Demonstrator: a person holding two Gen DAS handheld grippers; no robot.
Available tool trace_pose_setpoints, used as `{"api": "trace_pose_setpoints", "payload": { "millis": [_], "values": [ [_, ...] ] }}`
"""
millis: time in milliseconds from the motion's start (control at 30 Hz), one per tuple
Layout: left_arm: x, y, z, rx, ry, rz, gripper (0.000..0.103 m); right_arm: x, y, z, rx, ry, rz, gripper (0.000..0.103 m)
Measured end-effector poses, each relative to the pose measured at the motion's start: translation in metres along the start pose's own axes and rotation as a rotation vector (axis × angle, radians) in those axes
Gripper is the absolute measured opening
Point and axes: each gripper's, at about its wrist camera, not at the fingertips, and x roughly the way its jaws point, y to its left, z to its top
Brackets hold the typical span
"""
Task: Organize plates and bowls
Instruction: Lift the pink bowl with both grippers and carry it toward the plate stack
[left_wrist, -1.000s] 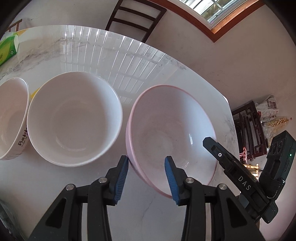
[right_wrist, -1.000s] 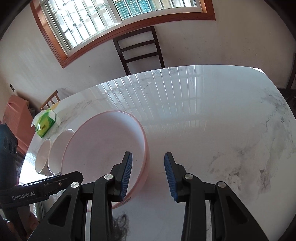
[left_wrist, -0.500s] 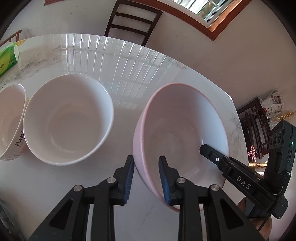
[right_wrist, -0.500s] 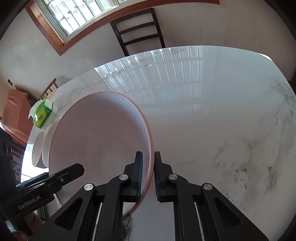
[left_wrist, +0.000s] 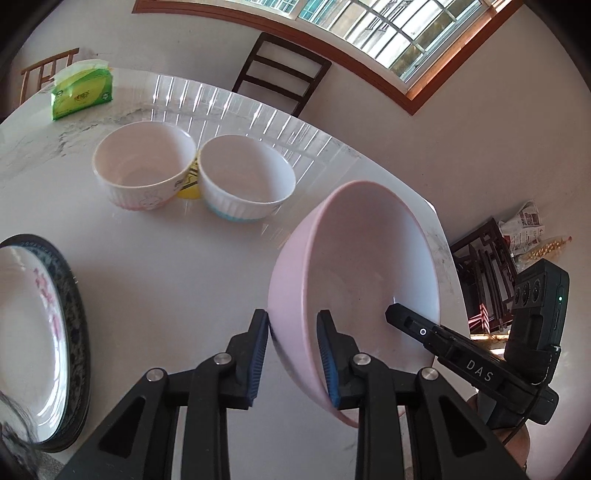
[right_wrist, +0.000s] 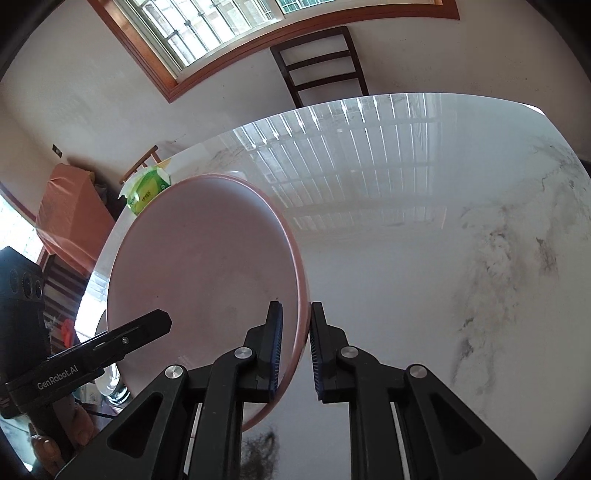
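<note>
The pink bowl hangs tilted above the marble table, held at its rim from two sides. The left gripper clamps the near rim, one blue pad outside the wall and the other inside. The right gripper pinches the opposite rim between its closed pads. Whether the bowl's base touches the table cannot be told, though it appears lifted clear. Farther back on the table, two small white bowls stand side by side with something yellow between them. A plate with a dark patterned edge lies at the left. A green tissue pack sits near the far edge, and a dark chair stands behind.
</note>
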Motion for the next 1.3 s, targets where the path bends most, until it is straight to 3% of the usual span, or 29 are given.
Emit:
{"api": "trace_pose_setpoints", "payload": {
  "millis": [300,633,900,1300],
  "values": [
    [-0.087,0.096,-0.053,-0.083,-0.069,0.086,0.027,0.029,0.107,-0.057,-0.101,0.097,0.111,0.014],
    [-0.144,0.187,-0.059,-0.18,-0.137,0.161,0.027,0.075,0.21,-0.064,-0.207,0.155,0.153,0.014],
    [-0.146,0.224,-0.058,-0.235,-0.121,0.154,0.027,0.092,0.239,-0.071,-0.246,0.189,0.136,0.014],
    [-0.14,0.241,-0.053,-0.262,-0.094,0.112,0.027,0.105,0.251,-0.066,-0.257,0.219,0.097,0.014]
  ]
}}
